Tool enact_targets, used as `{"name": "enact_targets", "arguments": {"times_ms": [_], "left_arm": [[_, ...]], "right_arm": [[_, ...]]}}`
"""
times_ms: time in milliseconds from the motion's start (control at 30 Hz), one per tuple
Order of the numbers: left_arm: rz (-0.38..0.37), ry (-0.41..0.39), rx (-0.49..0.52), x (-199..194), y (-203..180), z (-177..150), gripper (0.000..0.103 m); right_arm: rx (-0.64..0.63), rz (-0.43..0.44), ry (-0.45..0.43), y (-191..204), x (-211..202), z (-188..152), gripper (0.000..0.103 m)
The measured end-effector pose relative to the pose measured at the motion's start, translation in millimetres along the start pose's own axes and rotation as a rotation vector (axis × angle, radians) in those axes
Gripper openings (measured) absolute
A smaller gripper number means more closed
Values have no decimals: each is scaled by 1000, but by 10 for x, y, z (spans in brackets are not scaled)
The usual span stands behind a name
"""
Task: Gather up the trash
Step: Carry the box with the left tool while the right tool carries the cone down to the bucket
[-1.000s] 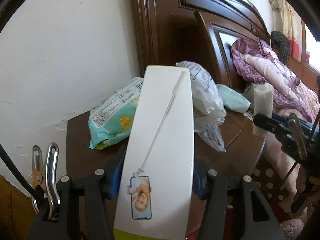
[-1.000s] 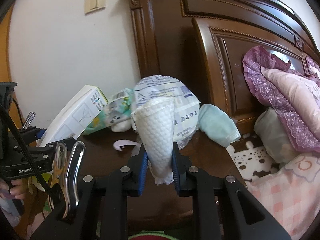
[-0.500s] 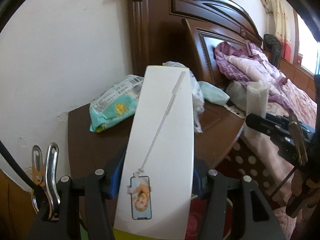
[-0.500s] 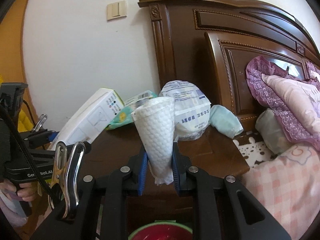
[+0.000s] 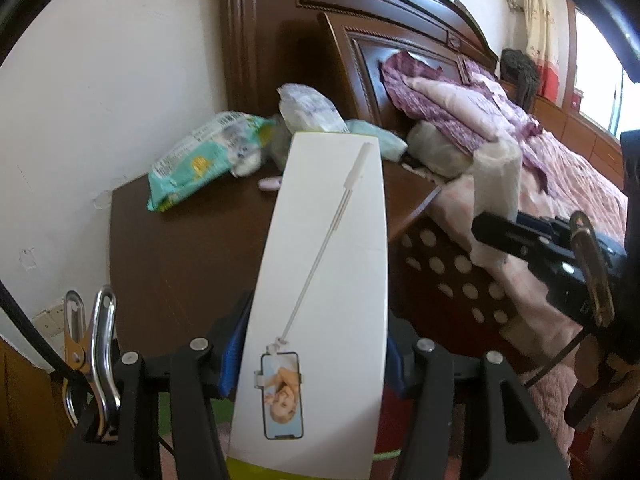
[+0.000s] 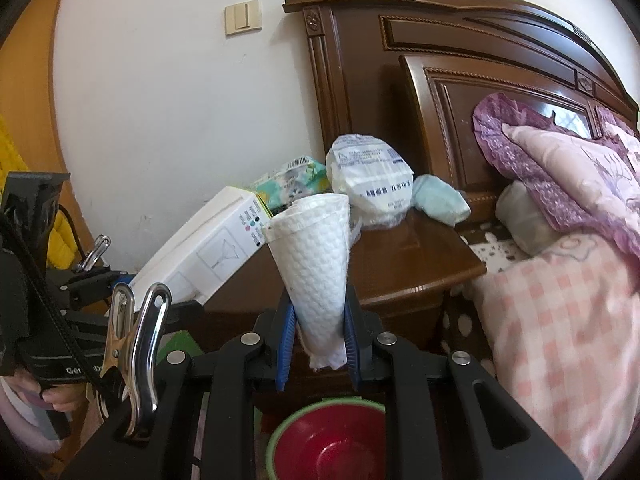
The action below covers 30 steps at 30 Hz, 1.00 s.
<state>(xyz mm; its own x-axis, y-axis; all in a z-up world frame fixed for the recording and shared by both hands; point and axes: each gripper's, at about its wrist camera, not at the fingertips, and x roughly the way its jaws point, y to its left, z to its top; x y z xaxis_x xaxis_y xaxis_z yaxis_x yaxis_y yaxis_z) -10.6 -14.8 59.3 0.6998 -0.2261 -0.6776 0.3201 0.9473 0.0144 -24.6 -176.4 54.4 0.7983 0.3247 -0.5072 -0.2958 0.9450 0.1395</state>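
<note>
Above the nightstand [image 5: 192, 248], left tongs [image 5: 316, 360] gripping white box [image 5: 320, 300], right tongs [image 6: 318, 332] gripping rolled tissue [image 6: 316, 264].

Both cameras sit low behind their own claws, looking forward along the fingers toward the dark wooden surface [image 5: 188, 248] beside the headboard [image 6: 472, 80]. The left view stands close to the surface's near left corner and faces right across it toward the bed [image 5: 568, 168]; the right claw [image 5: 496, 236] shows at its right edge. The right view sits a little farther back, facing the wall and headboard, with the left claw [image 6: 132, 280] at its left edge. Both share the surface, the teal packet [image 5: 204, 156] [image 6: 292, 180] and the white plastic bag [image 5: 308, 112] [image 6: 368, 176].
</note>
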Motion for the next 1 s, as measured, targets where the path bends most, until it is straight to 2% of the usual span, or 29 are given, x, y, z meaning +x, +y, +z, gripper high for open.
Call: {"name": "enact_targets", "arguments": {"times_ms": [567, 700, 1000], "left_arm": [[-26, 152, 154, 174, -571, -742, 59], [-37, 238, 173, 406, -700, -895, 59], [0, 396, 278, 1092, -999, -1252, 59]], "right_arm": [[97, -38, 38, -142, -222, -635, 23], [121, -59, 45, -215, -268, -803, 23], [196, -73, 64, -473, -245, -1057, 23]]}}
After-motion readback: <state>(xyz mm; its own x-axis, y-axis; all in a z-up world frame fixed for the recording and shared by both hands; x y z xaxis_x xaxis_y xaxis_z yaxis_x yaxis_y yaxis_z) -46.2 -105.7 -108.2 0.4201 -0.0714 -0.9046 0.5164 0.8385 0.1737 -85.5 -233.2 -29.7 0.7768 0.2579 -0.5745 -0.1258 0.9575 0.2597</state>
